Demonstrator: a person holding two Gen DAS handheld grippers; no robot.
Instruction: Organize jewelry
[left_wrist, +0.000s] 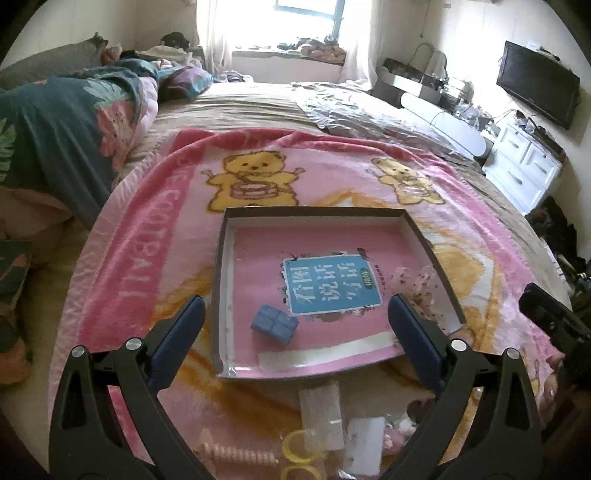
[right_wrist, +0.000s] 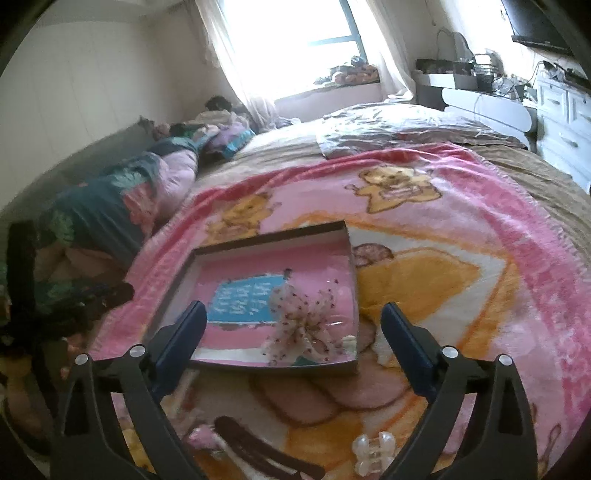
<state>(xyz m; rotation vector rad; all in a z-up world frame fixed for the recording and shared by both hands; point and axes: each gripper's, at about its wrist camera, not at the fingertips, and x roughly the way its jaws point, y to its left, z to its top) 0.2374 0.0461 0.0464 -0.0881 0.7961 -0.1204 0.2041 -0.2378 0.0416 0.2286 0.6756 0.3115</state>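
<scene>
A shallow pink-lined box lies on the pink bear blanket. A small blue box sits inside it near the front left; a sheer speckled bow lies at its right side. My left gripper is open and empty over the box's front edge. Below it lie yellow rings, a pink spiral clip and clear packets. In the right wrist view the box holds the bow. My right gripper is open and empty just before it. A white claw clip lies near me.
A folded floral quilt and pillows lie at the bed's left. A grey sheet lies beyond the blanket. White drawers and a TV stand at the right. The other gripper's black body shows at the right edge.
</scene>
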